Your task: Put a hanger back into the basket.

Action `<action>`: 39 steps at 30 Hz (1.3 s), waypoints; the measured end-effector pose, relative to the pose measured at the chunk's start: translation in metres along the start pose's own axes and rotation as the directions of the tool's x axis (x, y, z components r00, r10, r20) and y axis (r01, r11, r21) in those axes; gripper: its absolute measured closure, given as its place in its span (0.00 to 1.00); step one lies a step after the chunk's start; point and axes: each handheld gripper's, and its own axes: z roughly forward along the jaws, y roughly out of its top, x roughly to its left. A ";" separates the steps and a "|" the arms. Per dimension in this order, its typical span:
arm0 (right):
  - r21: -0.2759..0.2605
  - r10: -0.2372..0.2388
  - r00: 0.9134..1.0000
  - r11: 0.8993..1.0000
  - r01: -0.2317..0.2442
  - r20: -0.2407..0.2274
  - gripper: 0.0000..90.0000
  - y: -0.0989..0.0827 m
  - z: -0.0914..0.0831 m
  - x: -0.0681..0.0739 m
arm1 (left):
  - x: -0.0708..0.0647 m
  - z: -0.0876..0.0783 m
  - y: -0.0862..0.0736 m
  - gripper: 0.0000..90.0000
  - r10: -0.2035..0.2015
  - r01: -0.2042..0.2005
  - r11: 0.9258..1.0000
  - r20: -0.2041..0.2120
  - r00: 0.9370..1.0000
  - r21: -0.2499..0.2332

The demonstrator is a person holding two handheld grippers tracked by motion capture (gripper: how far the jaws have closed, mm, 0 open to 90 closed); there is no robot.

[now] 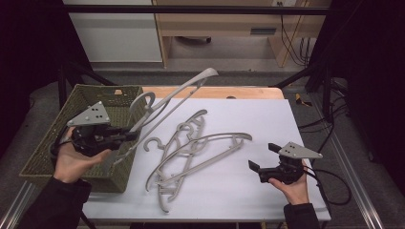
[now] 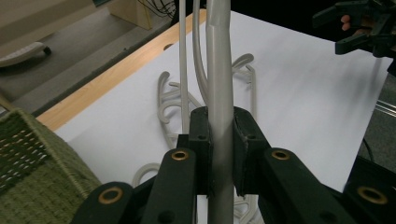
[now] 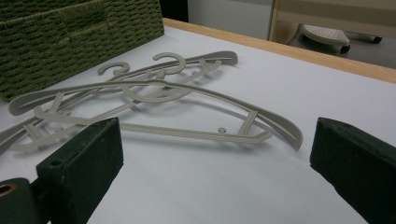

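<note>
White tabletop (image 1: pixel 267 129) | left claw (image 1: pixel 134 136) clamps raised hanger (image 1: pixel 167 102) | right claw (image 1: pixel 261 156) open, empty

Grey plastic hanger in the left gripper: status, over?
Left gripper shut on grey plastic hanger, raised beside green woven basket. Right gripper open, empty. Hanger pile on white table.

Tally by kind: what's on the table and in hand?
Hangers: 4; 1 held in the left gripper, about 3 tangled in the pile
Basket: 1
Grippers: 2; the right gripper is open
Total: 7
</note>
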 end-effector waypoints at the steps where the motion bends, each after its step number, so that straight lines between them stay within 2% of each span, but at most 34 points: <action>1: -0.001 -0.003 1.000 1.000 0.003 0.001 0.03 0.000 0.000 0.000 | 0.002 -0.003 0.001 0.89 0.003 -0.003 1.000 -0.003 1.000 0.001; 11: -0.003 -0.008 1.000 1.000 0.008 -0.002 0.03 0.000 0.000 -0.001 | 0.026 -0.024 -0.002 0.89 -0.004 0.005 1.000 -0.063 0.998 0.024; 14: -0.002 -0.002 1.000 1.000 0.002 -0.005 0.03 0.000 -0.001 0.000 | 0.040 -0.032 -0.008 0.89 0.001 0.003 0.999 -0.084 0.996 0.040; 17: -0.004 0.002 1.000 1.000 -0.002 -0.008 0.03 0.001 -0.001 0.000 | 0.047 -0.036 -0.012 0.89 -0.006 0.011 0.999 -0.090 0.996 0.049; 18: -0.007 0.014 1.000 1.000 -0.014 -0.012 0.03 0.001 -0.001 0.000 | 0.054 -0.039 -0.016 0.89 -0.010 0.016 0.998 -0.101 0.995 0.067; 19: -0.007 0.014 1.000 1.000 -0.014 -0.012 0.03 0.001 -0.001 0.000 | 0.054 -0.039 -0.016 0.89 -0.010 0.016 0.998 -0.101 0.995 0.067; 21: -0.002 0.005 1.000 1.000 -0.005 -0.005 0.03 0.000 -0.001 0.000 | 0.066 -0.042 -0.024 0.89 -0.006 0.017 0.996 -0.122 0.993 0.087; 23: 0.001 -0.001 1.000 1.000 0.001 -0.007 0.03 0.000 0.000 0.000 | 0.070 -0.043 -0.027 0.89 -0.011 0.023 0.996 -0.127 0.992 0.091; 26: 0.002 0.006 1.000 1.000 -0.006 -0.008 0.03 0.000 0.000 0.000 | 0.086 -0.046 -0.042 0.89 -0.039 0.053 0.993 -0.141 0.989 0.102; 27: 0.003 0.004 1.000 1.000 -0.004 -0.007 0.03 0.000 0.000 0.000 | 0.086 -0.046 -0.042 0.89 -0.039 0.053 0.993 -0.141 0.989 0.102; 28: 0.004 0.003 1.000 1.000 -0.003 -0.004 0.03 0.000 0.000 0.000 | 0.093 -0.046 -0.049 0.89 -0.063 0.080 0.990 -0.145 0.987 0.114; 29: 0.005 0.002 1.000 1.000 -0.002 -0.005 0.03 0.000 0.001 0.000 | 0.097 -0.046 -0.053 0.89 -0.071 0.088 0.989 -0.146 0.987 0.119; 39: 0.014 0.001 1.000 1.000 -0.001 -0.008 0.03 -0.001 0.002 0.000 | 0.117 -0.048 -0.082 0.89 -0.117 0.148 0.975 -0.179 0.977 0.168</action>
